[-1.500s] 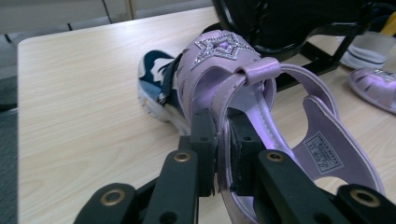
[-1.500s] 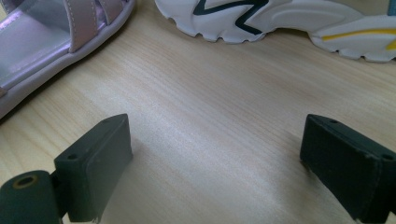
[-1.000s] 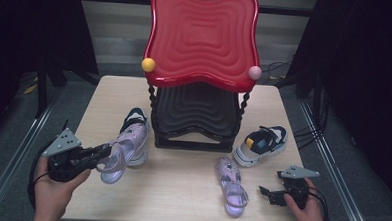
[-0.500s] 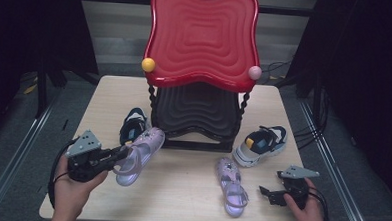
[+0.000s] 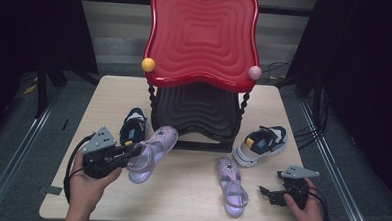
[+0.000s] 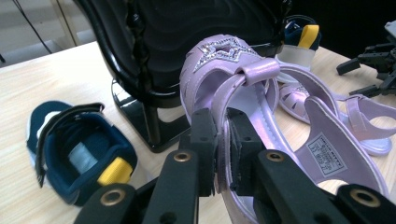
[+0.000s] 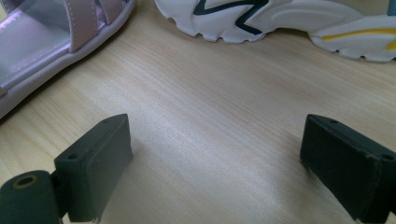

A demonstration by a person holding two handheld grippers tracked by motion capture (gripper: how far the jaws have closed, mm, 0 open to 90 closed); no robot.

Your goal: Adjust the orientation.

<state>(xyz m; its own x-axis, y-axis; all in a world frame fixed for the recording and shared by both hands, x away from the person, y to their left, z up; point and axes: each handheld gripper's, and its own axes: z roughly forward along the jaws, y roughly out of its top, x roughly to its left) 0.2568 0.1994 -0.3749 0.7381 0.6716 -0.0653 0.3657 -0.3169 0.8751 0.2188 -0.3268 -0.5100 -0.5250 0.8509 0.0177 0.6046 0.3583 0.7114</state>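
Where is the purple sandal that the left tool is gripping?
In the high view, the purple sandal is left of centre, clamped by the left tool, just right of the navy shoe and before the black rack.

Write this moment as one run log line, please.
left gripper: shut on purple sandal strap | right gripper: open, nothing held | second purple sandal: on table

The person's left hand [image 5: 88, 183] comes in from the bottom left, wrapped around the black left gripper [image 5: 133, 150], which lies roughly level and points right. Its jaws are pinched nearly together on a lilac jelly sandal's heel strap [image 6: 224, 135]. The right hand [image 5: 307, 213], at the bottom right, holds the black right gripper [image 5: 263, 192] low, pointing left, jaws spread wide apart with nothing between them.
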